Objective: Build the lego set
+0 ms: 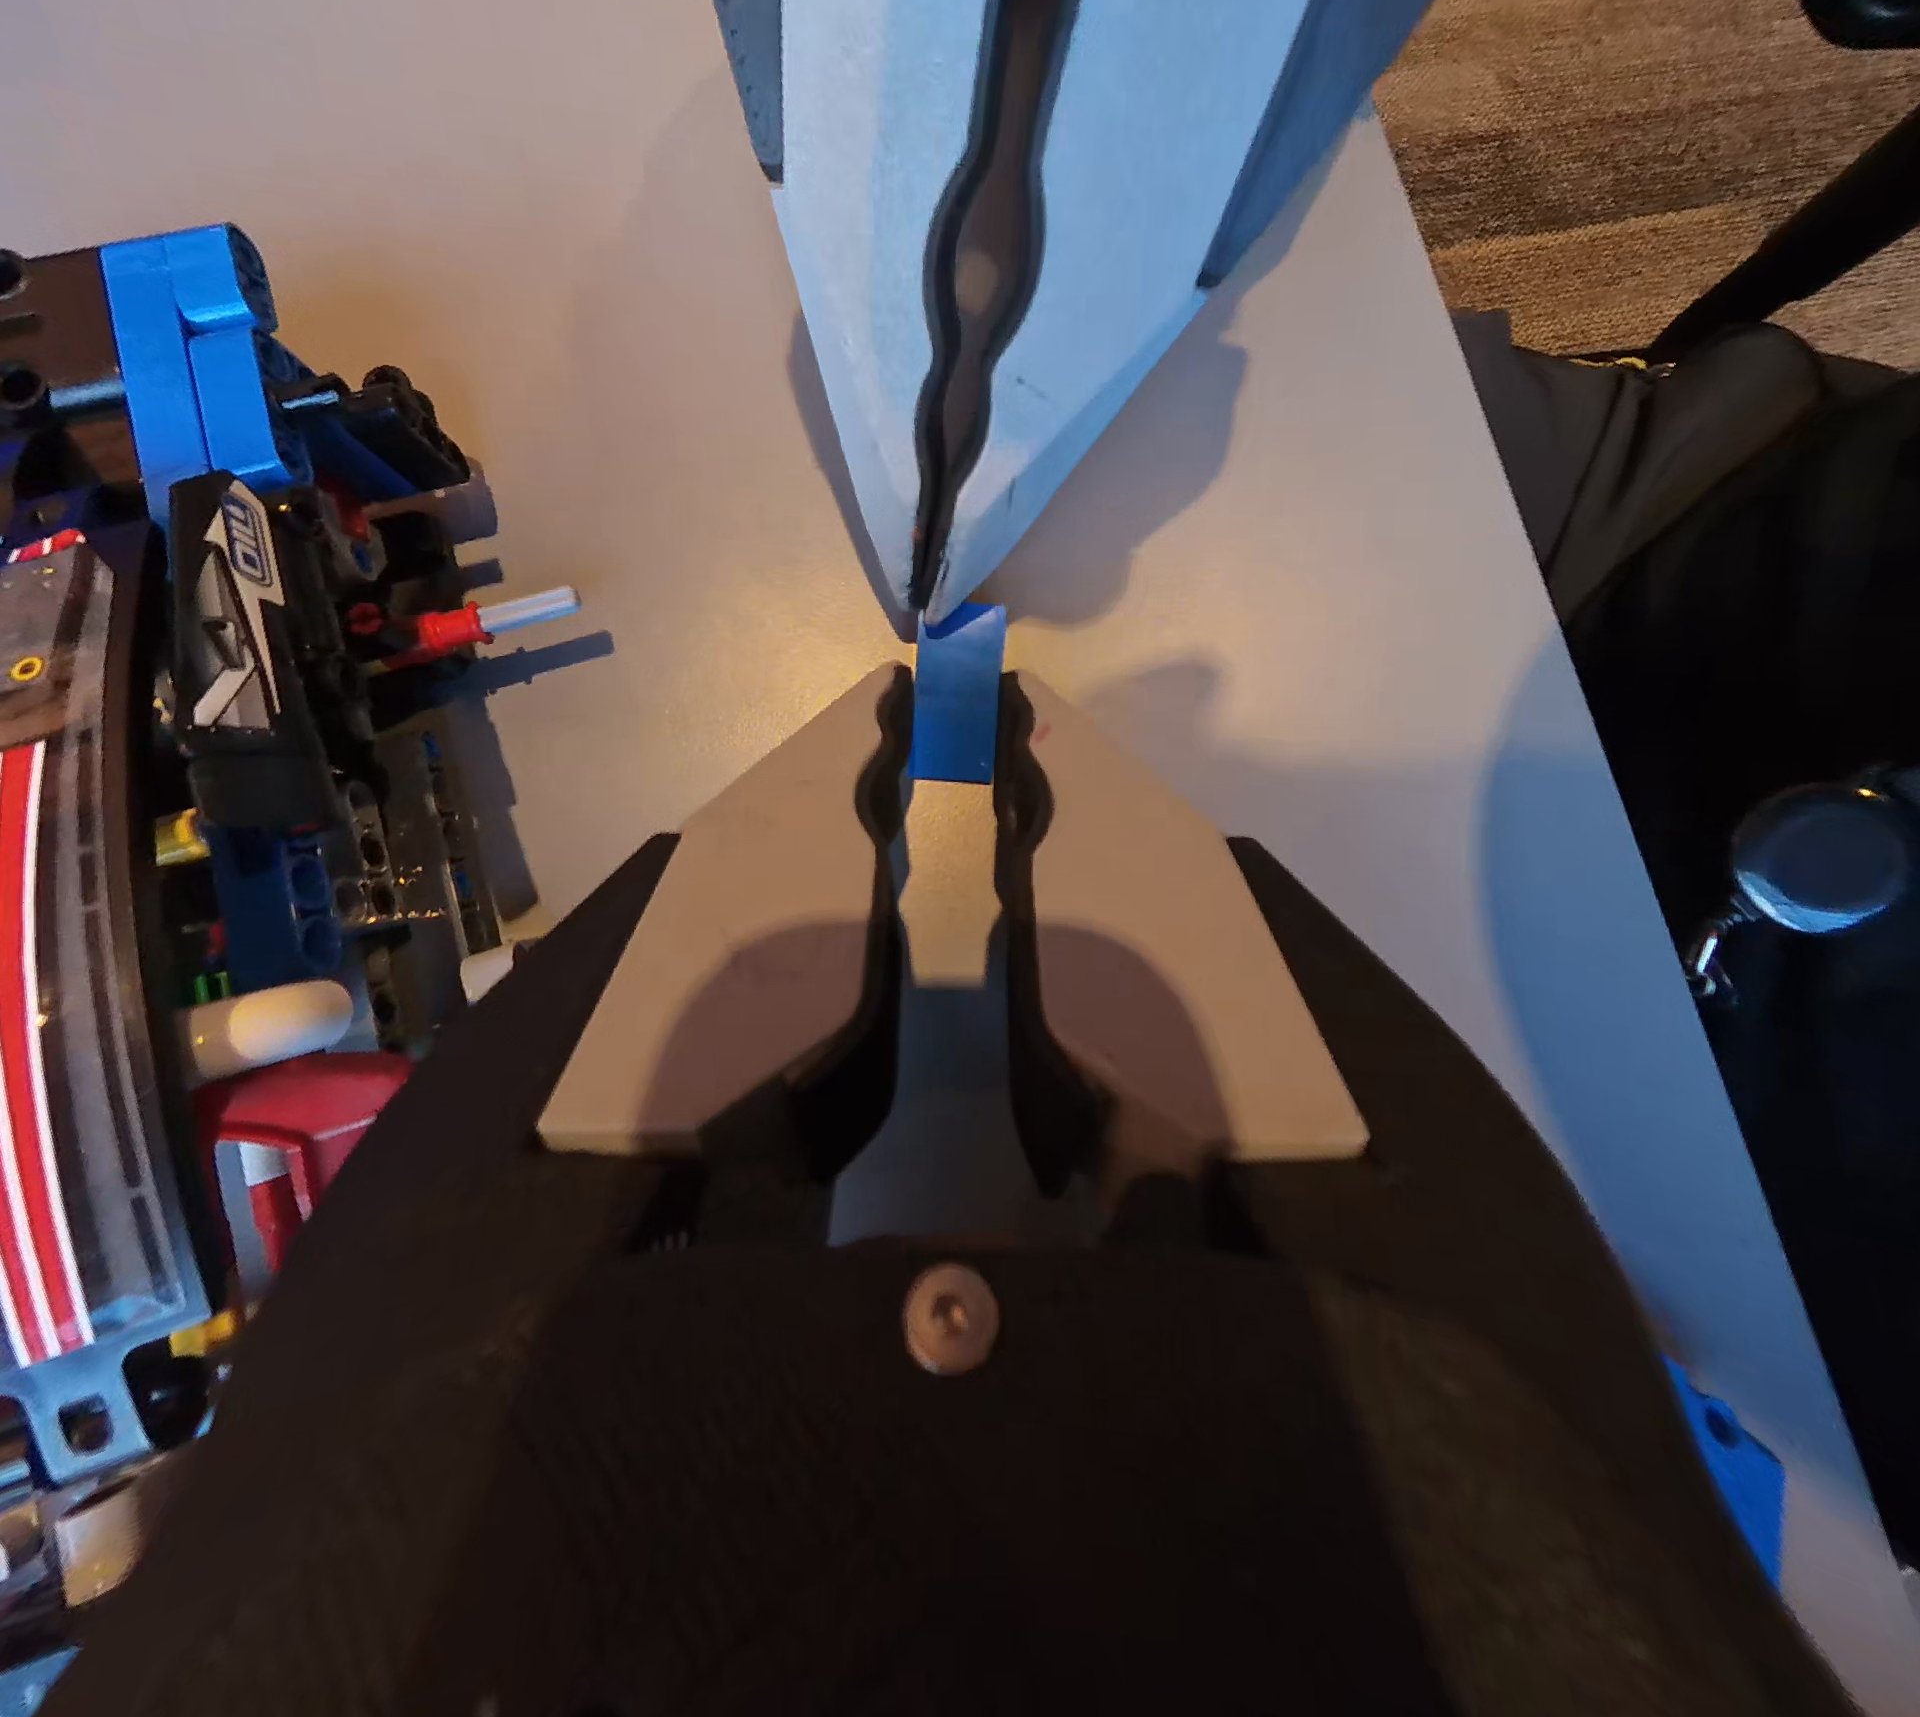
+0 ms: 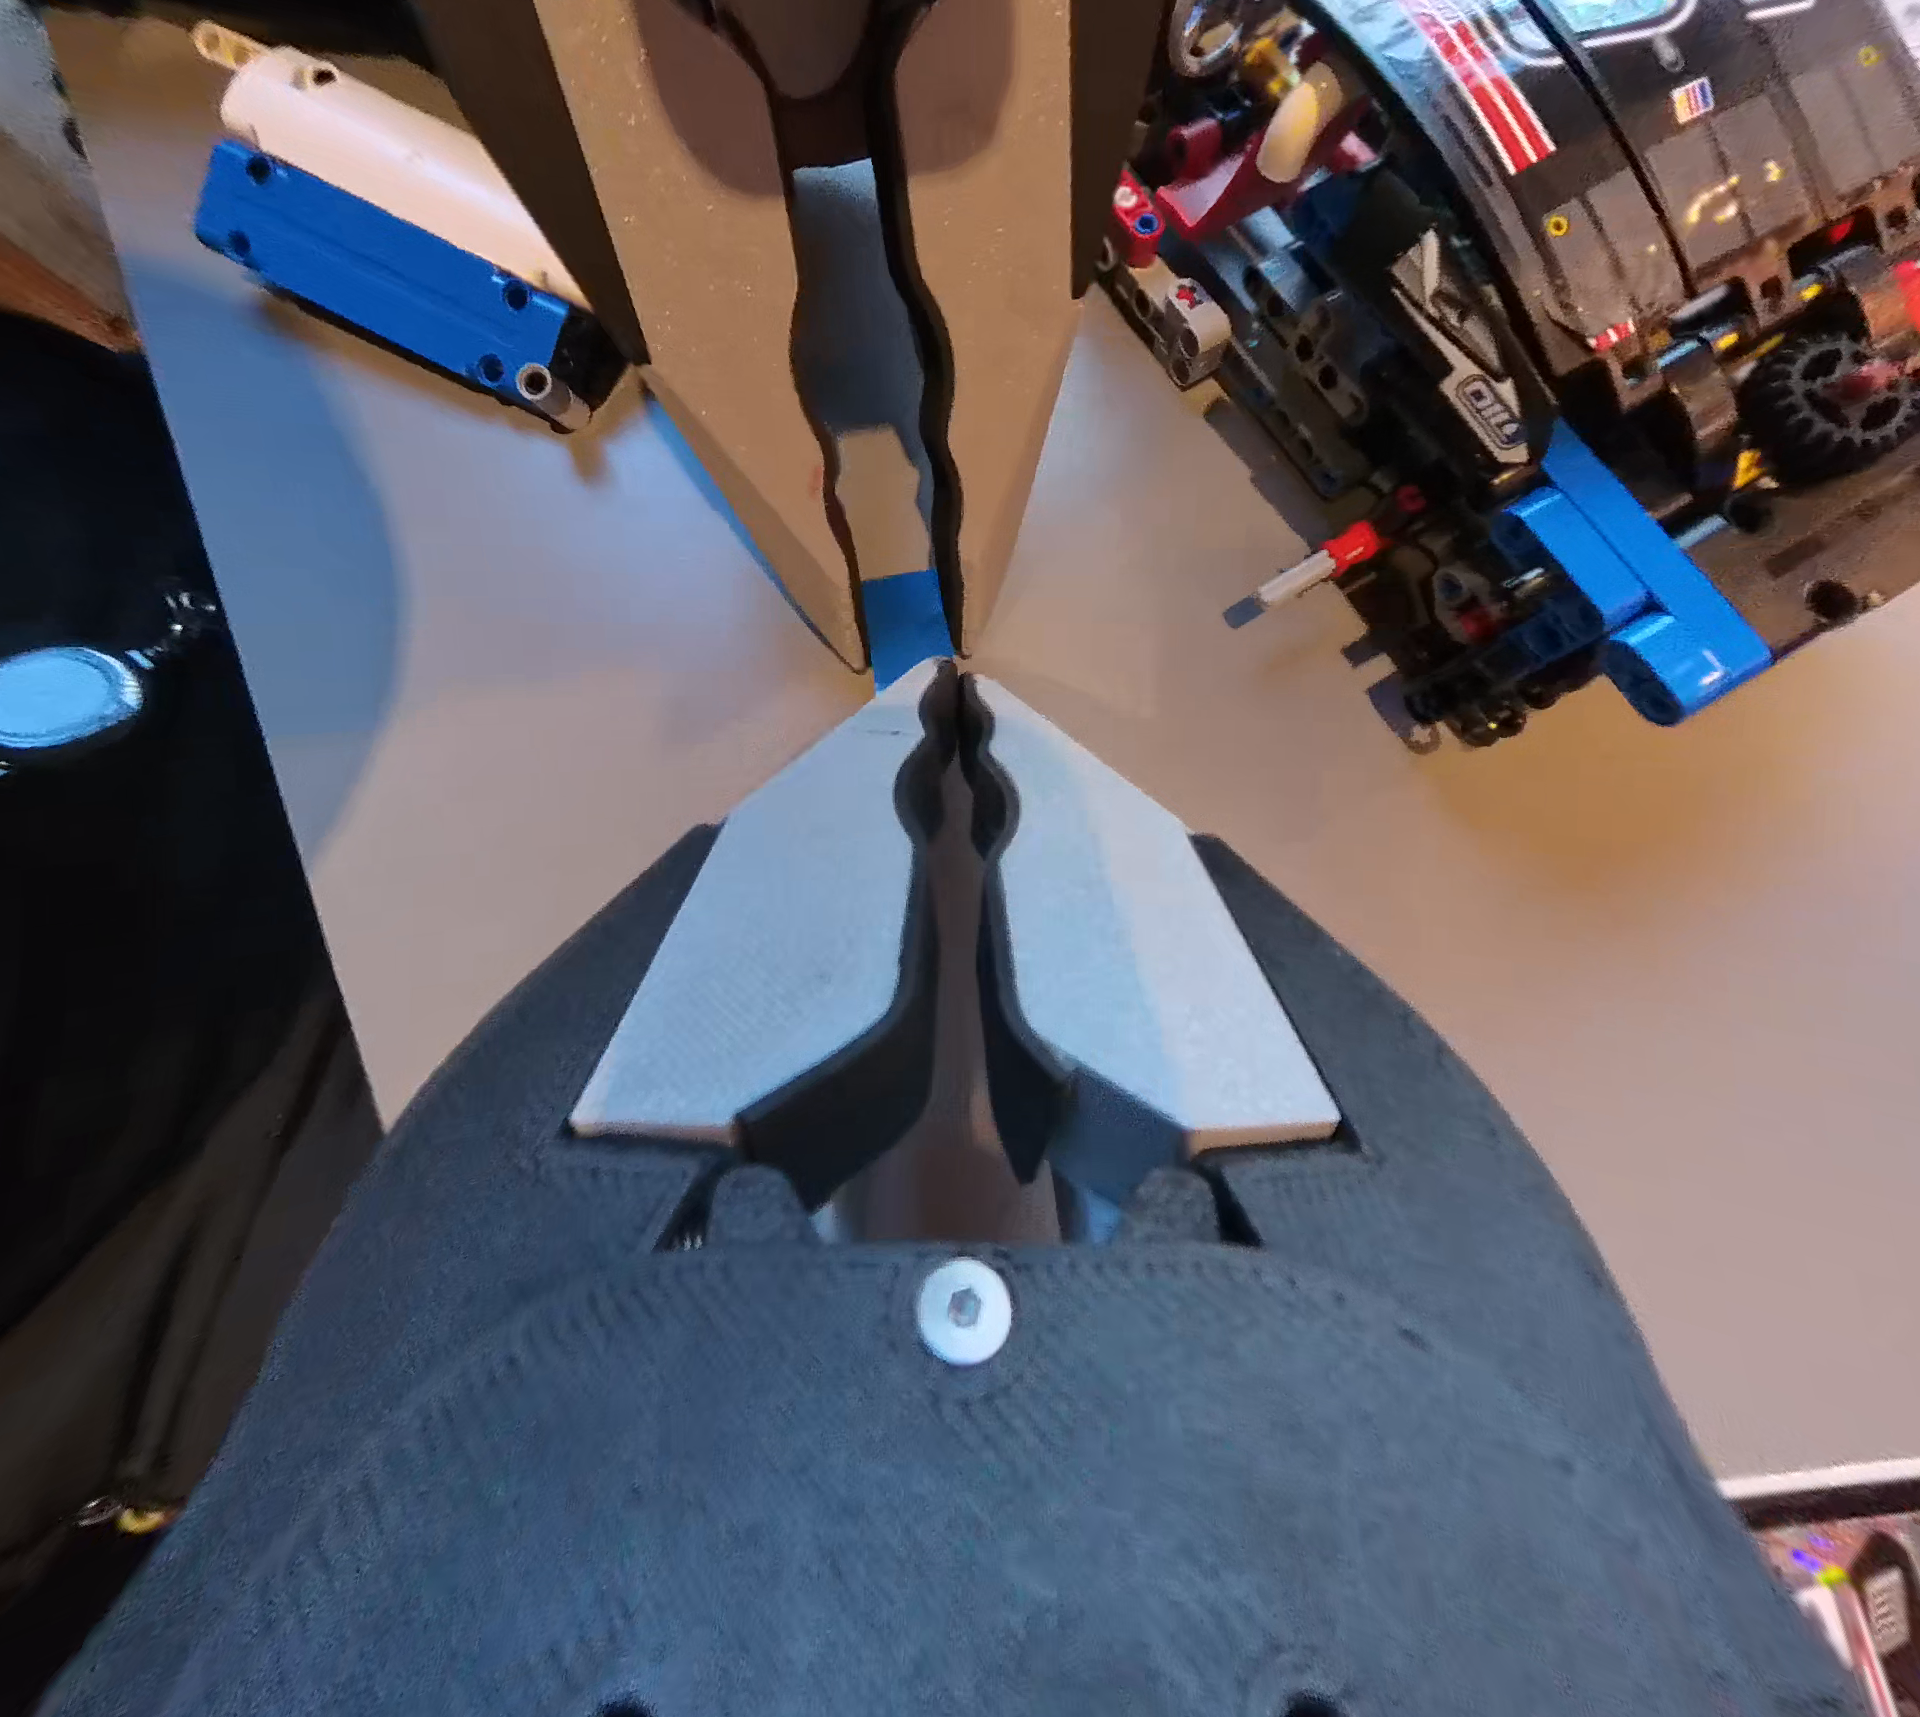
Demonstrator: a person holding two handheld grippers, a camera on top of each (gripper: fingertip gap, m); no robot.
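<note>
Your left gripper (image 1: 956, 711) has its fingers clamped on a small blue piece (image 1: 958, 699), held above the table (image 1: 416, 161) with its long axis pointing straight away toward the right gripper (image 1: 928, 597). That one comes in nose to nose, fingers pinched together, tips just touching the piece's far end; whether they actually grip it, I can't tell. Over on your left sits the car model (image 1: 260, 680), well apart.

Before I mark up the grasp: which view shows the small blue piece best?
The left wrist view: the small blue piece shows its flat face between the left gripper fingers. The right wrist view shows only a sliver.
</note>
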